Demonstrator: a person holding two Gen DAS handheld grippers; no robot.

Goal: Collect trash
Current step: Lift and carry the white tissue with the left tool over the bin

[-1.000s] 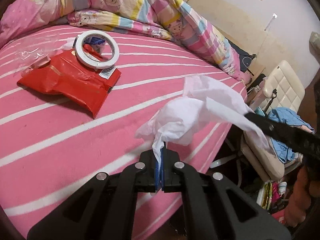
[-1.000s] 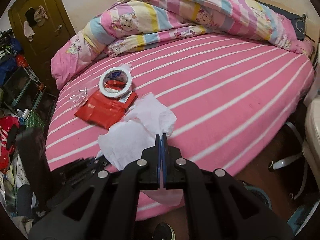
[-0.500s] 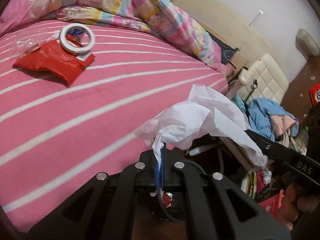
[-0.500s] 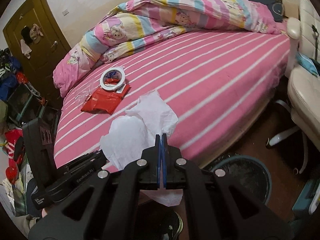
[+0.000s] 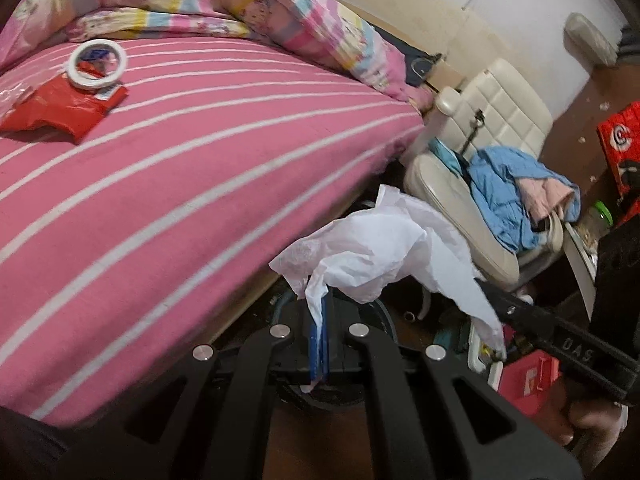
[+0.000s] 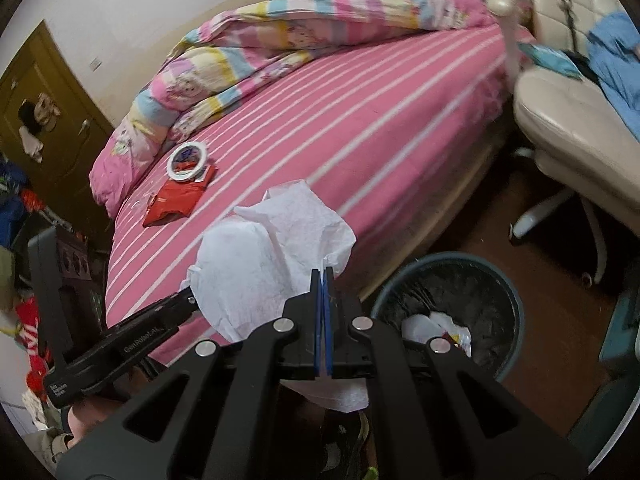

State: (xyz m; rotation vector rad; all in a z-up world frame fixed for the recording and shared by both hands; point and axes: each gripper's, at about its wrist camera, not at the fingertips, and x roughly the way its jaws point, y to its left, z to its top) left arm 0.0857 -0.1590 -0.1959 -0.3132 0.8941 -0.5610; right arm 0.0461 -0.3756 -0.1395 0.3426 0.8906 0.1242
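Note:
Both grippers are shut on one crumpled white tissue (image 5: 384,244), held in the air past the bed's edge. My left gripper (image 5: 319,320) pinches one end; my right gripper (image 6: 322,284) pinches the other end of the tissue (image 6: 272,256). A dark round trash bin (image 6: 448,304) with a black liner and some waste stands on the floor just right of the right gripper. In the left wrist view the bin's rim (image 5: 384,316) shows below the tissue. A red wrapper (image 5: 60,108) and a white tape roll (image 5: 97,62) lie on the pink striped bed (image 5: 168,184).
A cream chair (image 5: 492,120) with blue clothes stands beside the bed's corner. A rolled quilt (image 6: 280,28) lies along the bed's far side. Clutter and a red box (image 5: 528,376) sit on the floor. A brown door (image 6: 44,120) is far left.
Both grippers have carried the tissue off the bed, rightward and down toward the floor. The trash bin has come into view beside the right gripper.

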